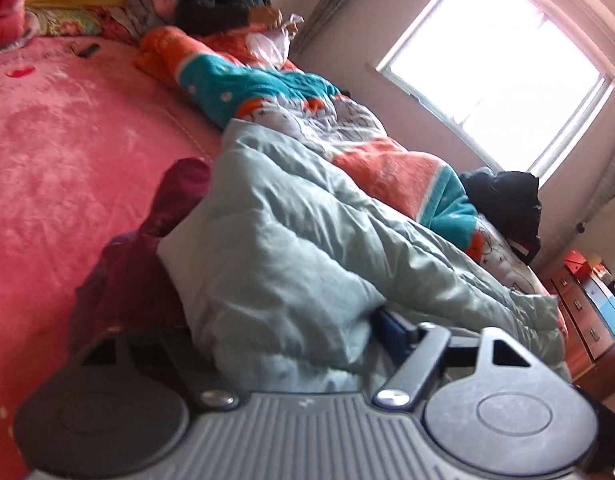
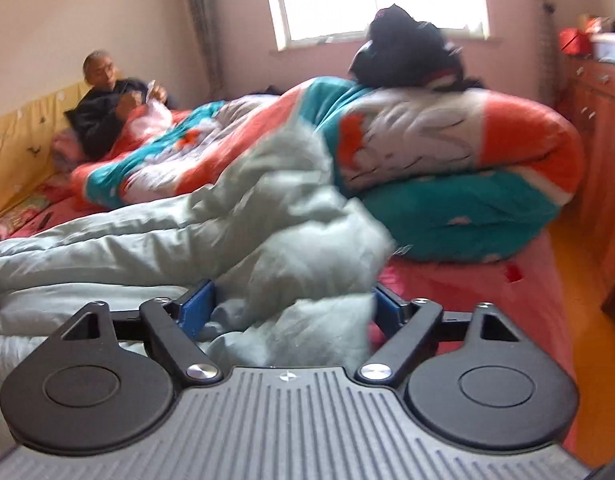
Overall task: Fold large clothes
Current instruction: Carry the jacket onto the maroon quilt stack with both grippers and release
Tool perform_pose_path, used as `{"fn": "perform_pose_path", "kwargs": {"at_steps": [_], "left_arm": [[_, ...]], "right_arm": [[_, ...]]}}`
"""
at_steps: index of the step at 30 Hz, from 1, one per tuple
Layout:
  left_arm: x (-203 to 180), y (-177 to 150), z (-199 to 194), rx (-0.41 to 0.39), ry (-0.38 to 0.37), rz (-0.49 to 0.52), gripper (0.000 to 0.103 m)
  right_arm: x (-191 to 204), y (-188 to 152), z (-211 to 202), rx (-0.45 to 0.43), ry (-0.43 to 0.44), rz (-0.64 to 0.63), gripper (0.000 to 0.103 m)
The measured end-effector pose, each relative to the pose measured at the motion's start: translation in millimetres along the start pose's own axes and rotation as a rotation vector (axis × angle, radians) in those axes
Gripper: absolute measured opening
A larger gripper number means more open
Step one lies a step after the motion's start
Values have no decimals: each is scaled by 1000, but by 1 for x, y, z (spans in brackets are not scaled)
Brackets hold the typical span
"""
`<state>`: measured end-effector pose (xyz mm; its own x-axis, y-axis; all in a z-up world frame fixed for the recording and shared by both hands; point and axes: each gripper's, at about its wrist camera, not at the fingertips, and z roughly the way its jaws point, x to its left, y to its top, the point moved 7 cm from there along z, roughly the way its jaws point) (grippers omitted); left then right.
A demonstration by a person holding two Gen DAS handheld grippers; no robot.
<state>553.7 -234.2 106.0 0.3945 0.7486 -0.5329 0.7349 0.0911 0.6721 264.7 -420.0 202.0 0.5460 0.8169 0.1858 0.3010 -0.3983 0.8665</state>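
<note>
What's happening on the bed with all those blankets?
Someone is folding a big pale green quilt on a bed with a pink cover, with a gripper in each hand. The right gripper is open, its fingers wide apart with a bunch of the quilt between them. The left gripper sits low against the quilt; one of its fingers is hidden. An orange and teal blanket is heaped behind. Another person sits at the far end, busy with a plastic bag.

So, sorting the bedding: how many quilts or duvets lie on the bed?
2: a pale grey-green puffy duvet heaped nearest the grippers, and an orange, teal and white patterned quilt behind it, toward the window. More may be hidden.
</note>
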Motion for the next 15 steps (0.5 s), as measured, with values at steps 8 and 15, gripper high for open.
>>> {"fn": "perform_pose_path", "kwargs": {"at_steps": [8, 15], "left_arm": [[-14, -7, -74, -147, 93, 181, 101], [-31, -86, -124, -42, 151, 316, 102]], "right_arm": [[-46, -8, -102, -144, -82, 82, 103], [-45, -68, -151, -25, -129, -25, 103]]}}
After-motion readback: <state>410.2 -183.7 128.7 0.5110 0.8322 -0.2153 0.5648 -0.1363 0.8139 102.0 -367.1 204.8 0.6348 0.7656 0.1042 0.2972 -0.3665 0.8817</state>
